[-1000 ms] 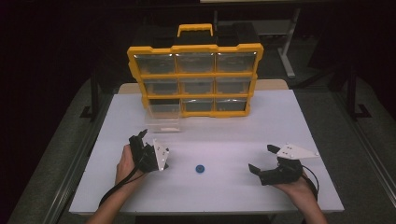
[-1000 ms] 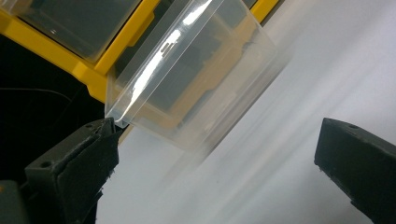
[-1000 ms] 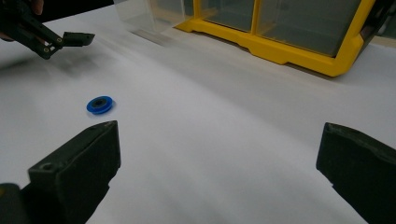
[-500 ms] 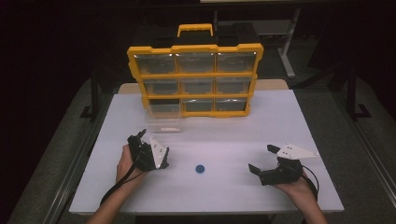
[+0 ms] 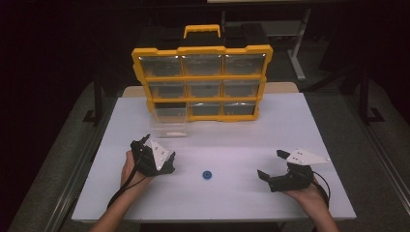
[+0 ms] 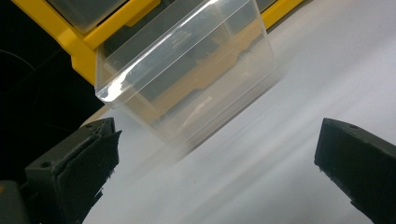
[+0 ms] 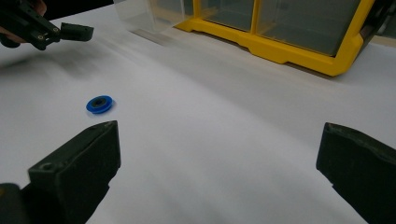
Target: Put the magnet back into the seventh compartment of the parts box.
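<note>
We cannot make out what lies inside the clear drawer (image 5: pixel 168 123), which stands on the desk (image 5: pixel 241 140) before the yellow organizer (image 5: pixel 202 82). Our left tool (image 5: pixel 153 155) hovers near it, jaws spread and empty. Our right tool (image 5: pixel 271 166), likewise spread, rests low, well apart from the blue disc (image 5: pixel 207 174) between our hands.

We are seeing the drawer cabinet (image 5: pixel 202 79) standing at the far middle of the desk (image 5: pixel 241 140). A pulled-out drawer (image 5: pixel 168 121) is sitting on the desk just before the cabinet's lower left corner. Our left claw (image 5: pixel 153 157) is resting near of that drawer. The small disc (image 5: pixel 207 174) is lying between it and our right claw (image 5: pixel 273 166), which is sitting near right.
</note>
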### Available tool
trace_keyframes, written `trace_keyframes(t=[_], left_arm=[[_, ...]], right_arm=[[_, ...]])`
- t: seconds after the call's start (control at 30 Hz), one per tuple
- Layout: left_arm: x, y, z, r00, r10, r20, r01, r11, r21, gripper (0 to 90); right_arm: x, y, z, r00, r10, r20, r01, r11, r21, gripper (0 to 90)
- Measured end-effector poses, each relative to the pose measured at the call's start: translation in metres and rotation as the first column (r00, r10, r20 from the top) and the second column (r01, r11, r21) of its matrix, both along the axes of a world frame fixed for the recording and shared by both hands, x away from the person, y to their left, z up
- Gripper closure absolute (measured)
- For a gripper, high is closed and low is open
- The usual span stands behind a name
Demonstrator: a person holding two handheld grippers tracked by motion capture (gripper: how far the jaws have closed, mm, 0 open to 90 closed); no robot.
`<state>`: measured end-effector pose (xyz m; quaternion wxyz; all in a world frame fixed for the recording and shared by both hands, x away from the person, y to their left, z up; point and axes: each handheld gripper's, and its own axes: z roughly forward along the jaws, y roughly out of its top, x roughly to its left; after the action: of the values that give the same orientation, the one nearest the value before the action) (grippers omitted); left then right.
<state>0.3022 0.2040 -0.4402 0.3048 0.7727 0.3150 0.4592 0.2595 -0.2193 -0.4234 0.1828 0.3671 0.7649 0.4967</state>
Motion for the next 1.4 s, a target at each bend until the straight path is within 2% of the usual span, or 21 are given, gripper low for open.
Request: trace_keyframes(t=[0.1, 0.23, 0.37, 0.4, 0.57, 0.7, 0.73, 0.8, 0.87, 0.97, 1.0, 1.03, 1.1, 1.13, 1.17, 1.2, 1.23, 1.27, 1.3, 1.33, 1.4], left_arm=[[0.001, 0.001, 0.000, 1.0000, 0.003, -0.003, -0.003, 0.9994, -0.035, 0.0], [0.002, 0.003, 0.001, 0.9998, 0.002, -0.018, -0.003, 0.9986, -0.052, 0.0], [0.003, 0.004, 0.001, 0.9996, -0.003, -0.027, 0.000, 0.9953, -0.097, 0.0], [0.003, 0.005, 0.002, 0.9993, -0.005, -0.036, 0.001, 0.9955, -0.095, 0.0], [0.004, 0.007, 0.003, 0.9985, -0.011, -0.054, 0.003, 0.9906, -0.137, 0.0], [0.005, 0.010, 0.004, 0.9970, -0.030, -0.072, 0.017, 0.9834, -0.181, 0.0], [0.005, 0.010, 0.004, 0.9971, -0.033, -0.069, 0.018, 0.9778, -0.209, 0.0], [0.005, 0.011, 0.005, 0.9964, -0.036, -0.077, 0.018, 0.9760, -0.217, 0.0], [0.006, 0.011, 0.005, 0.9966, -0.040, -0.073, 0.021, 0.9674, -0.252, 0.0], [0.007, 0.013, 0.006, 0.9958, -0.048, -0.079, 0.025, 0.9638, -0.265, 0.0], [0.007, 0.013, 0.006, 0.9956, -0.050, -0.079, 0.025, 0.9550, -0.296, 0.0], [0.007, 0.014, 0.007, 0.9944, -0.051, -0.092, 0.022, 0.9561, -0.292, 0.0], [0.009, 0.015, 0.007, 0.9937, -0.054, -0.098, 0.019, 0.9432, -0.332, 0.0], [0.010, 0.017, 0.008, 0.9930, -0.062, -0.100, 0.025, 0.9421, -0.334, 0.0], [0.010, 0.017, 0.008, 0.9923, -0.064, -0.106, 0.023, 0.9363, -0.351, 0.0], [0.010, 0.017, 0.008, 0.9923, -0.064, -0.106, 0.023, 0.9363, -0.351, 0.0], [0.010, 0.019, 0.009, 0.9922, -0.067, -0.105, 0.024, 0.9308, -0.365, 0.0], [0.010, 0.021, 0.010, 0.9918, -0.072, -0.105, 0.029, 0.9303, -0.366, 0.0], [0.010, 0.021, 0.010, 0.9914, -0.072, -0.109, 0.025, 0.9240, -0.382, 0.0], [0.010, 0.021, 0.010, 0.9914, -0.072, -0.109, 0.025, 0.9240, -0.382, 0.0], [0.010, 0.023, 0.012, 0.9897, -0.089, -0.112, 0.038, 0.9183, -0.394, 0.0]], right_arm=[[0.000, 0.000, 0.000, 1.0000, 0.000, 0.001, 0.000, 1.000, 0.000, 0.0], [0.000, 0.000, 0.000, 1.0000, 0.002, 0.002, -0.002, 1.000, -0.001, 0.0], [0.000, 0.000, 0.000, 1.0000, 0.001, 0.002, -0.001, 1.000, -0.001, 0.0], [0.000, 0.000, 0.000, 1.0000, 0.000, 0.001, 0.000, 1.000, -0.001, 0.0], [0.000, 0.000, 0.000, 1.0000, 0.001, 0.002, -0.001, 1.000, -0.002, 0.0], [0.000, 0.000, 0.000, 1.0000, 0.001, 0.002, -0.001, 1.000, -0.001, 0.0], [0.000, 0.000, 0.000, 1.0000, 0.000, 0.000, 0.000, 1.000, -0.001, 0.0], [0.000, 0.000, 0.000, 1.0000, 0.001, 0.001, -0.001, 1.000, -0.001, 0.0], [0.000, 0.000, 0.000, 1.0000, 0.002, 0.002, -0.002, 1.000, -0.001, 0.0], [0.000, 0.000, 0.000, 1.0000, 0.000, 0.000, 0.000, 1.000, -0.001, 0.0], [0.000, 0.000, 0.000, 1.0000, 0.001, 0.001, -0.001, 1.000, -0.001, 0.0], [0.000, 0.000, 0.000, 1.0000, 0.000, -0.001, 0.000, 1.000, 0.000, 0.0], [0.000, 0.000, 0.000, 1.0000, 0.002, 0.001, -0.002, 1.000, -0.002, 0.0], [0.000, 0.000, 0.000, 1.0000, 0.001, 0.000, -0.001, 1.000, -0.001, 0.0], [0.000, 0.000, 0.000, 1.0000, 0.002, 0.002, -0.002, 1.000, -0.001, 0.0], [0.000, 0.000, 0.000, 1.0000, 0.002, 0.002, -0.002, 1.000, -0.001, 0.0], [0.000, 0.000, 0.000, 1.0000, 0.002, 0.002, -0.002, 1.000, -0.001, 0.0], [0.000, 0.000, 0.000, 1.0000, 0.002, 0.002, -0.002, 1.000, -0.001, 0.0], [0.000, 0.000, 0.000, 1.0000, 0.001, 0.001, -0.001, 1.000, 0.000, 0.0], [0.000, 0.000, 0.000, 1.0000, 0.001, 0.000, -0.001, 1.000, -0.001, 0.0], [0.000, 0.000, 0.000, 1.0000, 0.001, -0.001, -0.001, 1.000, -0.001, 0.0]])
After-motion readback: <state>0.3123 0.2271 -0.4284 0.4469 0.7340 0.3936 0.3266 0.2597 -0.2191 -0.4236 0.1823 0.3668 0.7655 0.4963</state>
